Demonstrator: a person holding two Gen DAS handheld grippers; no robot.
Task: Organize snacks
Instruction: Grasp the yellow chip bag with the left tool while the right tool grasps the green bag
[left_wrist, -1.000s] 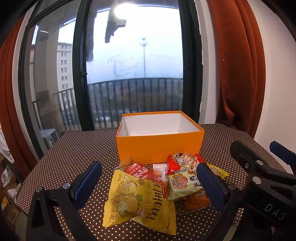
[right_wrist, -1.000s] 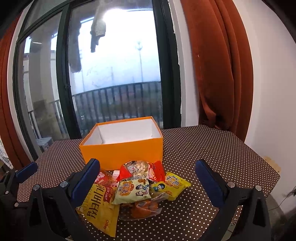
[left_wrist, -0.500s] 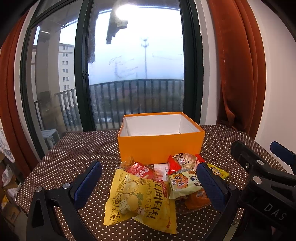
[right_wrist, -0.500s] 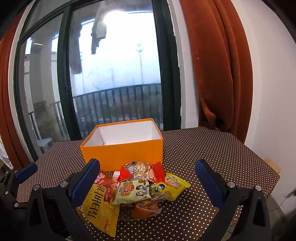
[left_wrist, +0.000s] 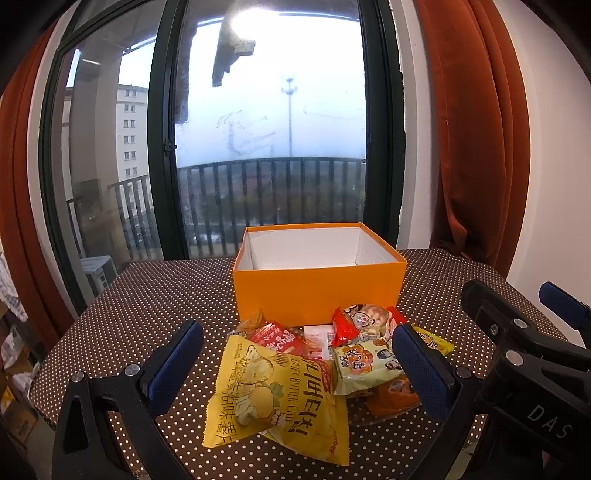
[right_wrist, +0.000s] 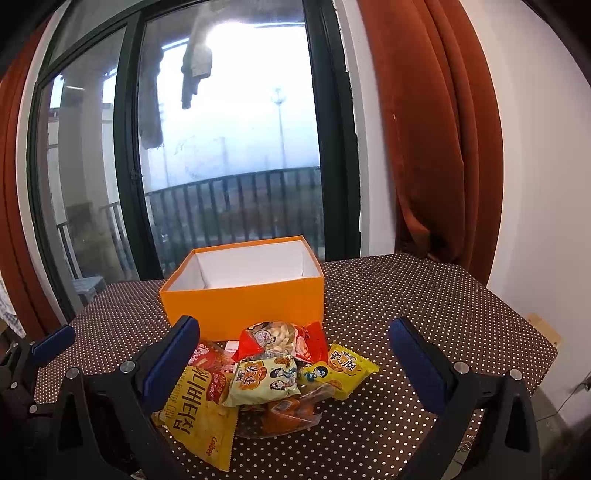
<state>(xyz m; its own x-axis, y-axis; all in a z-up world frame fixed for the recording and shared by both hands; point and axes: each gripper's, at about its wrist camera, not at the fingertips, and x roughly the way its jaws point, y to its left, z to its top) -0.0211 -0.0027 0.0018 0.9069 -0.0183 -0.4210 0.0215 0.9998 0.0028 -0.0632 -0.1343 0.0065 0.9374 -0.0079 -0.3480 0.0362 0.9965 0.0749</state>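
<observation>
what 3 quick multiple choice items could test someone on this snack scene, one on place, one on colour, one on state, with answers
1. Where is the snack pile?
A. inside the box
B. on the table in front of the box
C. behind the box

2. What colour is the box outside?
A. orange
B. blue
C. white

3. What state is the left gripper in?
A. shut on a packet
B. open, holding nothing
C. shut, empty

Answers:
1 B, the packets lie on the dotted tablecloth at the box's near wall.
2 A, its outer walls are orange, only the inside is white.
3 B, its fingers stand wide apart around the pile; the right gripper does too.

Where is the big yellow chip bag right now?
The big yellow chip bag lies nearest the cameras, at the pile's left front, before the orange box, partly covering a red packet.
</observation>
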